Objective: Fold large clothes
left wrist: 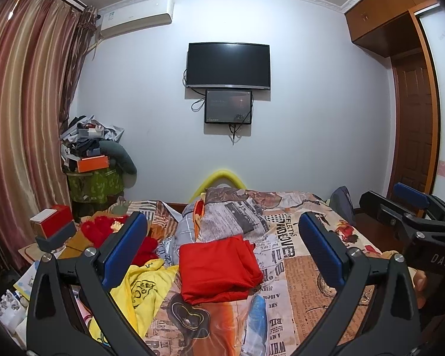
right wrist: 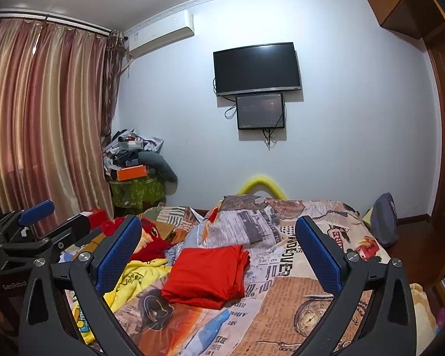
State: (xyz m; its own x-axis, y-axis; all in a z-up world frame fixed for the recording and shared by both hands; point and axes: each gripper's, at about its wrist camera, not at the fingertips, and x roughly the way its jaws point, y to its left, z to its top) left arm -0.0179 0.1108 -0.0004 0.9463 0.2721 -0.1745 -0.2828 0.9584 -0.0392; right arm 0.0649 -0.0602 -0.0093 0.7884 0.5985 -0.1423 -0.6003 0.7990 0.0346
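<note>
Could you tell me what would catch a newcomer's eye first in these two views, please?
The folded red garment stands out first, lying in the middle of the bed's newspaper-print cover with a crumpled yellow garment beside it on the left. Above, a dark television hangs on the pale wall. Both the left gripper and right gripper frame the red garment with jaws wide open, holding nothing.

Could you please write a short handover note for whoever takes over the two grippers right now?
Left gripper: open, nothing held, raised above the bed.
Right gripper: open, nothing held, level beside the left one.
Red garment: folded into a neat rectangle on the patterned bedspread, touched by neither gripper.
Yellow garment: crumpled to the left of the red one, not folded.
Red fluffy item: behind the yellow garment, loose.
Done: the red garment looks finished.
Left: probably the yellow garment next.
</note>
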